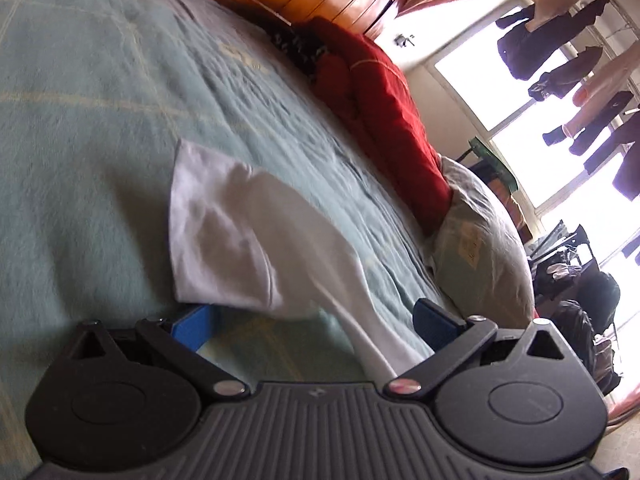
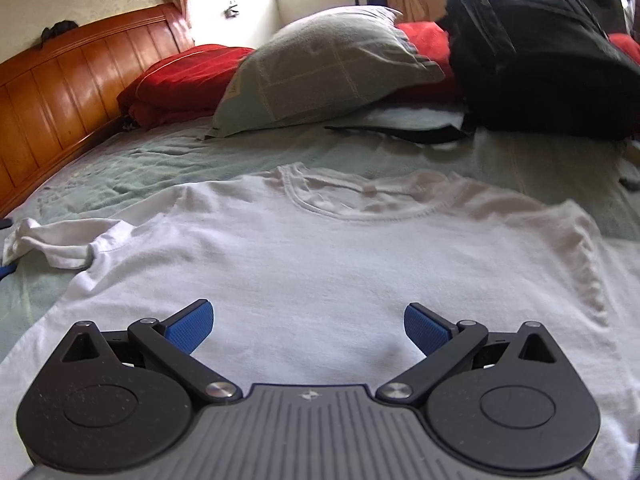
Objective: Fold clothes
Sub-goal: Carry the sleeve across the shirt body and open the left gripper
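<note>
A white T-shirt point(image 2: 320, 252) lies spread face up on the pale green bedspread point(image 2: 140, 156), collar away from me. My right gripper point(image 2: 309, 326) hovers open over the shirt's chest, blue pads wide apart with only cloth below. In the left wrist view the shirt's sleeve point(image 1: 240, 236) hangs slightly lifted and crumpled in front of my left gripper point(image 1: 316, 320), which is open; the sleeve's edge drapes between and over its blue pads without being pinched. That same sleeve point(image 2: 52, 244) shows rumpled at the left in the right wrist view.
A grey-green pillow point(image 2: 320, 76), a red folded blanket point(image 2: 184, 80) and a black backpack point(image 2: 536, 48) sit at the bed's far side. The wooden headboard point(image 2: 52, 92) runs along the left. Clothes hang by the bright window point(image 1: 568, 80).
</note>
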`<state>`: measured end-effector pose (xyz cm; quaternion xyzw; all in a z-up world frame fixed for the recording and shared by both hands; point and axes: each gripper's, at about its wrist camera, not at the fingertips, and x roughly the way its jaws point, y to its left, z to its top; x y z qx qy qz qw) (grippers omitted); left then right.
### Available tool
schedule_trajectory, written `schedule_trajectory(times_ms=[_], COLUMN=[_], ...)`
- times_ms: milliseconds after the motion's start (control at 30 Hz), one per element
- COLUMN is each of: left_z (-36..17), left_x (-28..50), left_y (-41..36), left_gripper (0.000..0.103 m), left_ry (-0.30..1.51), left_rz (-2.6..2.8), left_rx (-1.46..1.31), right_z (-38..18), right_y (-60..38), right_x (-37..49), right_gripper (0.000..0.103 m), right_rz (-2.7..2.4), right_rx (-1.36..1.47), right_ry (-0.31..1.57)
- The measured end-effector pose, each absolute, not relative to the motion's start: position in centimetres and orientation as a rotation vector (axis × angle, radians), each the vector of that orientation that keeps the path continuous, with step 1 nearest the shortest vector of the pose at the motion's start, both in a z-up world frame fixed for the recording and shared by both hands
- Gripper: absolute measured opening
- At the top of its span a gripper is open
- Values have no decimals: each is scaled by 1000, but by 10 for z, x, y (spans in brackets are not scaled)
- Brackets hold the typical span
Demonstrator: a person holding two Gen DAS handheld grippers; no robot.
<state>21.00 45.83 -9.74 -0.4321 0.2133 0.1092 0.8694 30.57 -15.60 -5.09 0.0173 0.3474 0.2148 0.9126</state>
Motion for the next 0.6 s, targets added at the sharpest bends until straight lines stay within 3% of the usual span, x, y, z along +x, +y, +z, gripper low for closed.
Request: schedule_trajectory(times_ms=[100, 133, 200, 267, 367, 600], left_z=[-98, -98, -99, -99, -97, -54], left_x=[215, 215, 217, 218, 221, 242], left_y=[469, 472, 473, 470, 473, 482], left_gripper=[99, 91, 70, 32, 16, 10], left_ry=[413, 409, 427, 459, 471, 433], left_rz=[264, 285, 337, 385, 401, 401], left_rx=[-927, -925, -887, -815, -790, -674], right_z=[-35, -30, -20, -11, 0, 9], right_y=[-148, -146, -142, -137, -130, -118], right_x=[294, 289, 280, 270, 254, 237], right_gripper=[103, 103, 103, 103, 103, 103], right_rz=[437, 441, 448, 457, 479, 517], right_rx=[-4, -14, -33, -54, -92, -149], right_ry=[698, 690, 675, 655, 615, 588])
